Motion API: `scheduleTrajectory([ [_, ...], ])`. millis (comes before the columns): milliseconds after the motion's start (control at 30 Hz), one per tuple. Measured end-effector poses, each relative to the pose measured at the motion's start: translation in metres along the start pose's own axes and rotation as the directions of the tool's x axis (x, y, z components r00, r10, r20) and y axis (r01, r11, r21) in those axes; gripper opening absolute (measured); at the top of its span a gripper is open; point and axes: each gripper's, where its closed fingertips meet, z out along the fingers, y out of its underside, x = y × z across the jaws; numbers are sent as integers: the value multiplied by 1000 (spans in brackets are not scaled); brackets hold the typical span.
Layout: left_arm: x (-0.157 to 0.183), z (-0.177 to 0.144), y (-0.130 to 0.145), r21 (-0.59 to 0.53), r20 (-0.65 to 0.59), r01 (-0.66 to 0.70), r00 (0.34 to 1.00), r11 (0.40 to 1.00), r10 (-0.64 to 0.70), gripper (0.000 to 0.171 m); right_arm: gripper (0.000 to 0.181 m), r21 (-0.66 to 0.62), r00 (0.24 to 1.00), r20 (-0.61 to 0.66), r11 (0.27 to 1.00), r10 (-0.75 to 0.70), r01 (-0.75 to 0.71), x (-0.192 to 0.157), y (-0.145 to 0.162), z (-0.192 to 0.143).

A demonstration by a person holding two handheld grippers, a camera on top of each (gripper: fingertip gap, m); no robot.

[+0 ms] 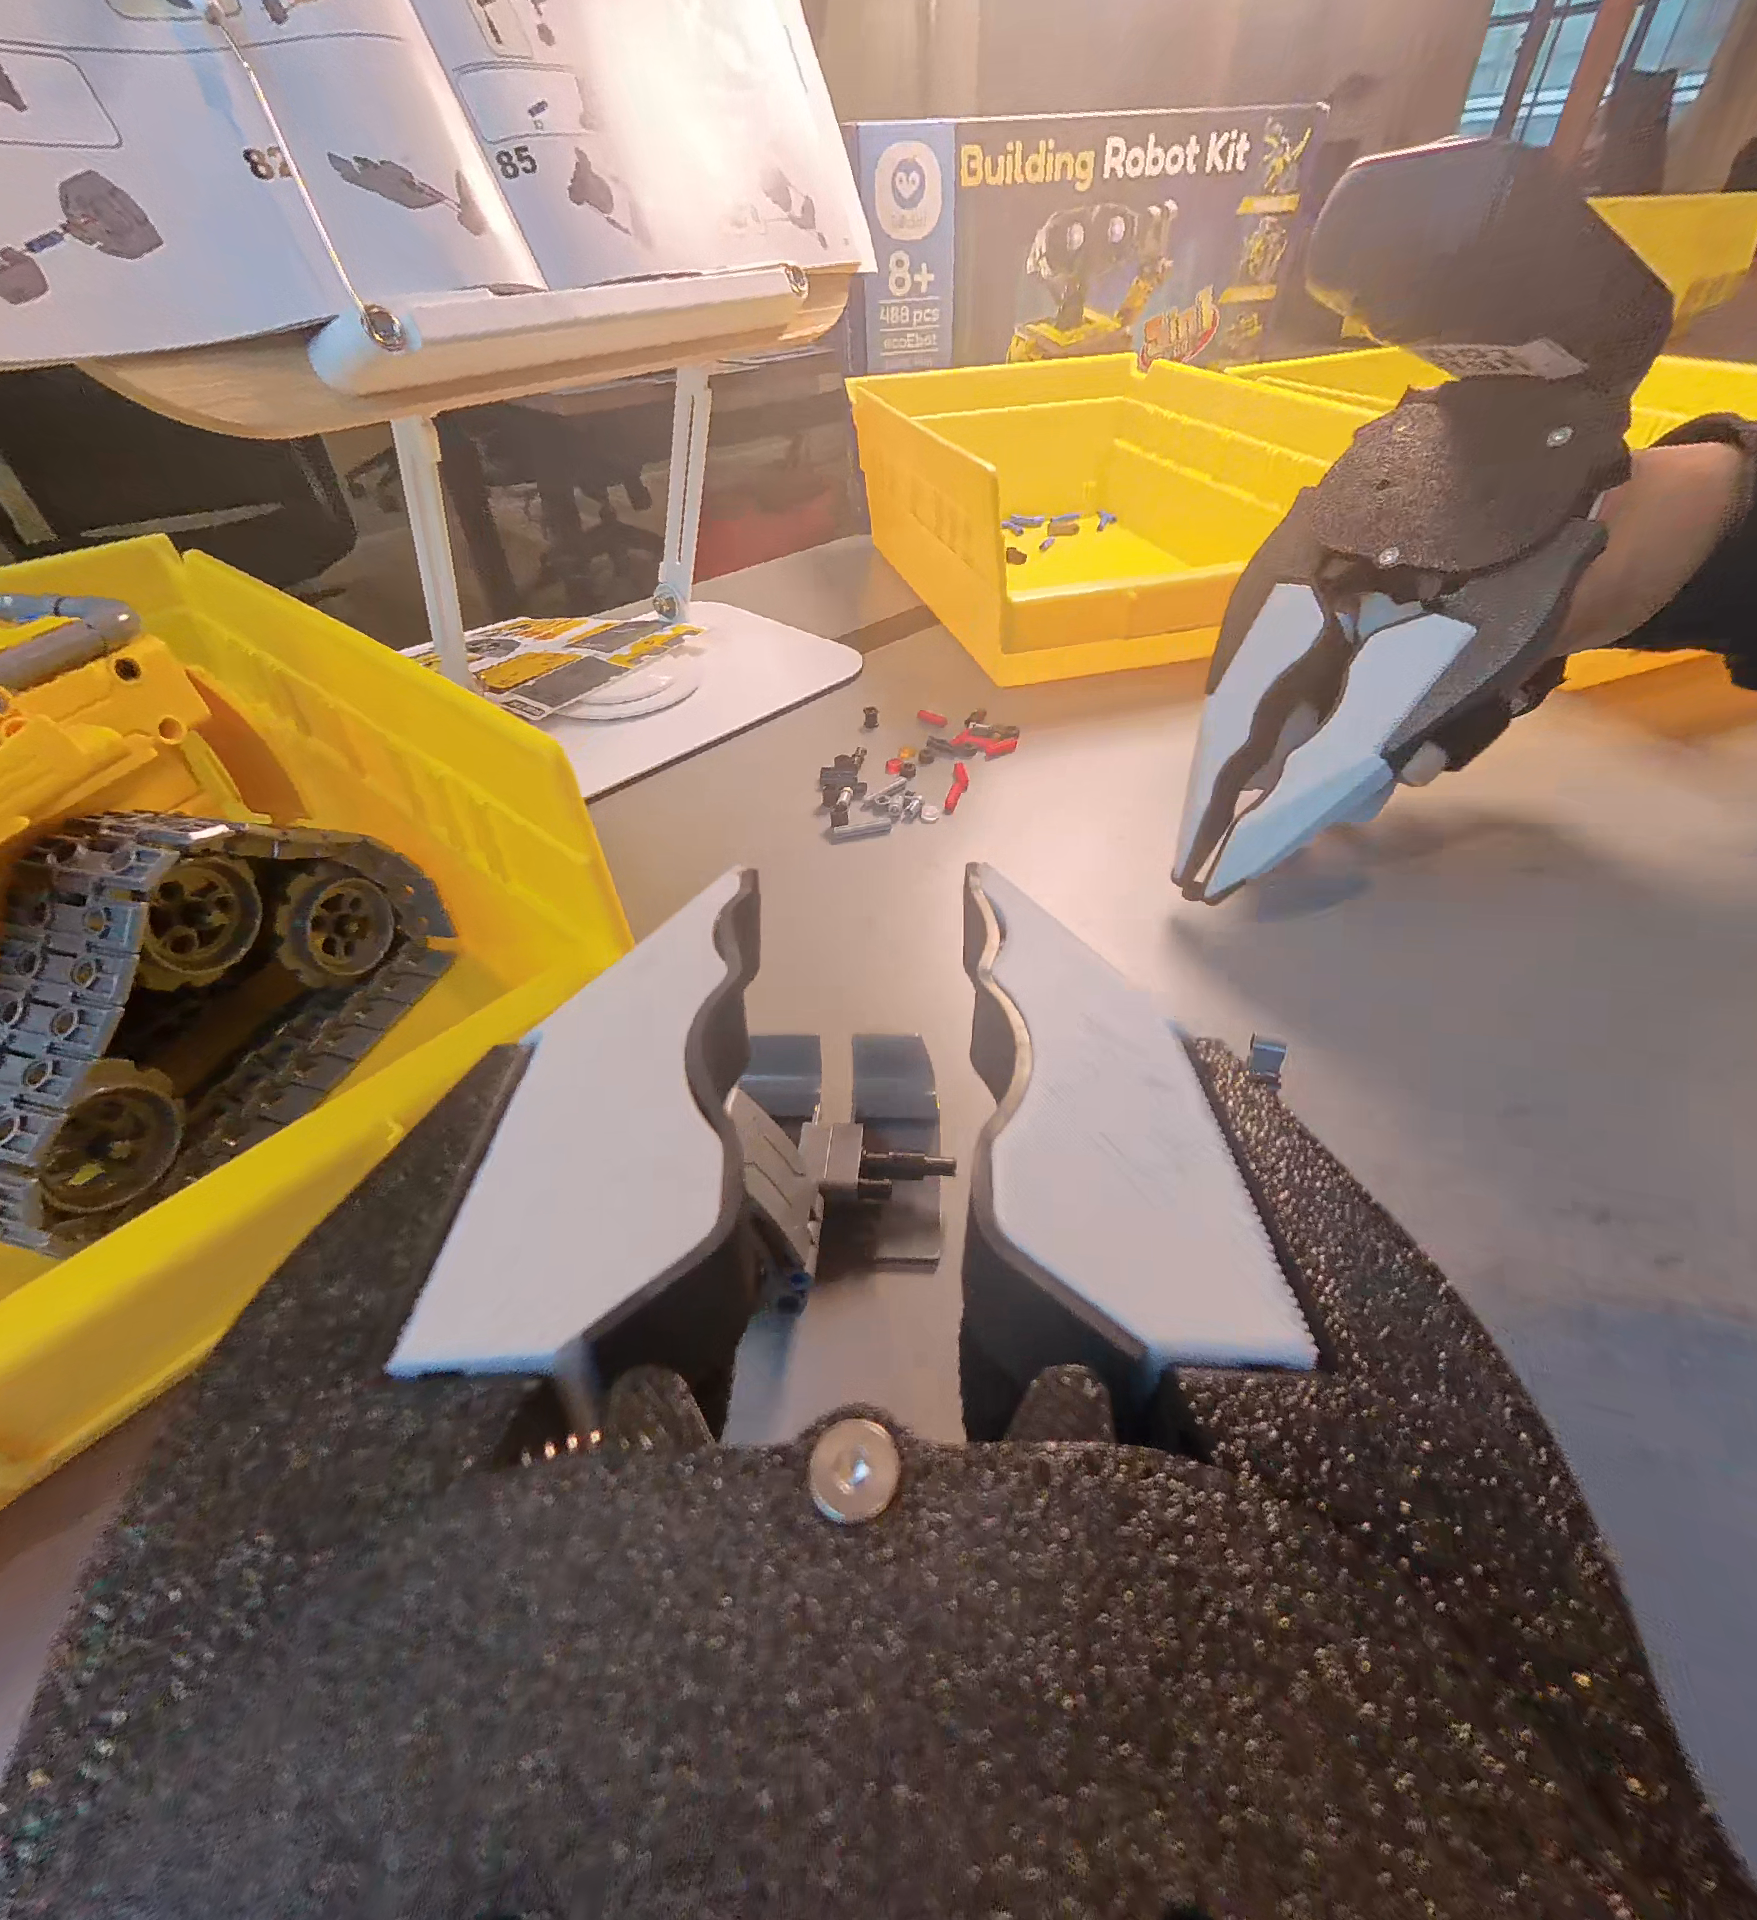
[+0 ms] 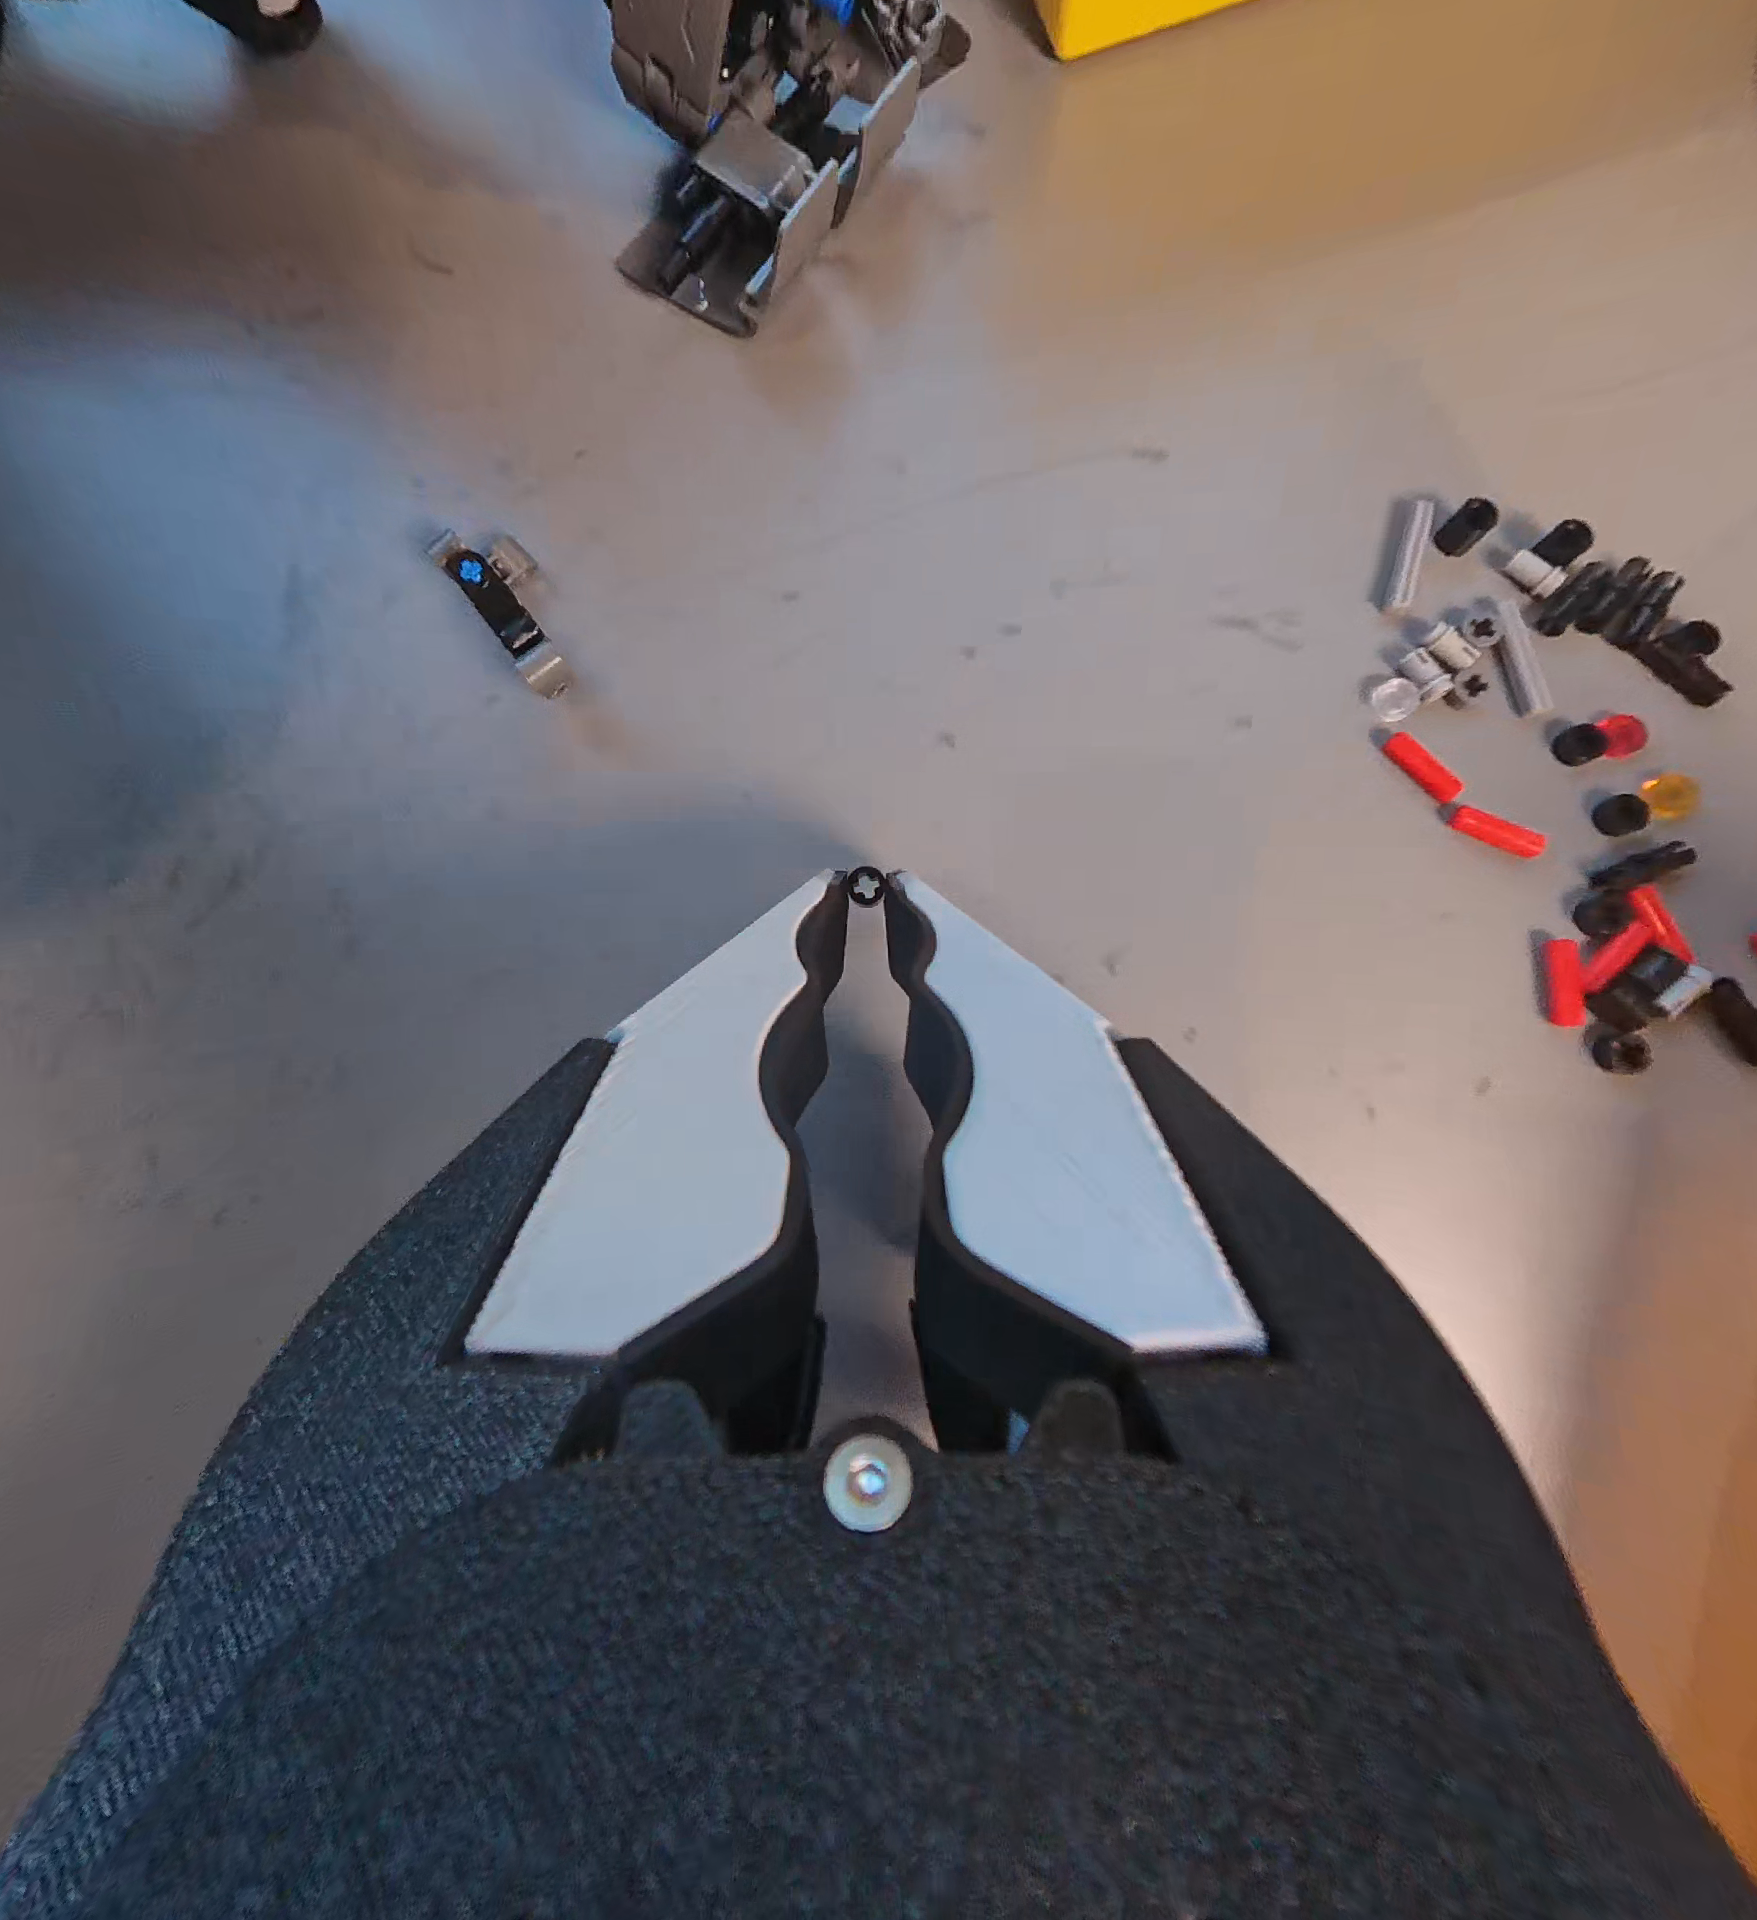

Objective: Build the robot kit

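My left gripper [image 1: 861, 883] is open, low over the grey table. A small grey and black brick assembly [image 1: 832, 1143] lies between its fingers, close to the left one; it also shows at the top of the right wrist view [image 2: 770, 177]. My right gripper [image 2: 865, 885] is shut on a tiny black pin [image 2: 865, 889] at its tips, held just above the table. In the left wrist view it [image 1: 1201, 888] hangs to the right of my left fingertips, held by a gloved hand. A small black and grey piece with a blue pin [image 2: 500, 613] lies left of it.
A pile of small red, black and grey parts [image 2: 1580, 779] lies on the table [image 1: 905, 774]. A yellow bin [image 1: 500, 810] on the left holds a yellow tracked model [image 1: 178, 935]. An instruction booklet on a stand [image 1: 386, 156], another yellow bin [image 1: 957, 540] and the kit box [image 1: 1092, 239] stand behind. There is about 15 centimeters between the tips of the two grippers.
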Motion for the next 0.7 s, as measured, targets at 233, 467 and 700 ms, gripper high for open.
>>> scheduleTrajectory([
  [233, 1, 1, 1, -4, 2, -8, 1000, 1000, 8, 39, 11, -22, 998, -58, 1000, -10, 9, 2, 6, 3],
  [467, 6, 2, 0, -3, -13, -27, 1000, 1000, 27, 39, 25, 107, 991, -131, 994, 34, -20, 4, -8, -17],
  [700, 4, 1, -2, 10, 20, -46, 999, 999, 46, 41, 30, 479, 975, -202, 878, 90, 18, -19, -52, -137],
])
